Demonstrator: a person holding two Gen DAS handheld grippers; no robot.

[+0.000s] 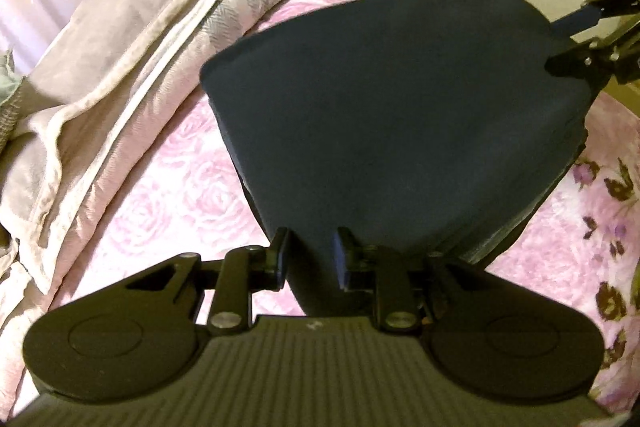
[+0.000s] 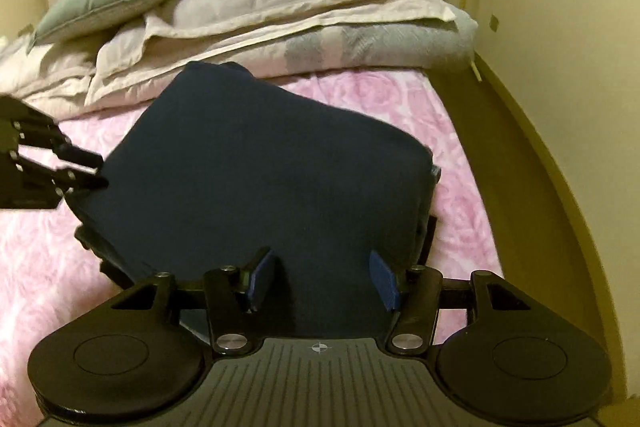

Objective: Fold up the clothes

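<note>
Both pinched: left gripper [image 1: 310,259], right gripper [image 2: 322,277] on smooth, lifted navy garment [image 1: 392,115], rose-print bedspread [image 1: 176,187] beneath.

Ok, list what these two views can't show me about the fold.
- Underside layers of the navy garment: hidden by its own top panel, both views.
- Garment type: no collar, sleeve or leg shows.
- Left gripper grip: fabric fills the gap, pad contact unclear.
- Right gripper: pads spread, cloth between, hold uncertain.
- Near bed edge: cut off by the gripper bodies.
</note>
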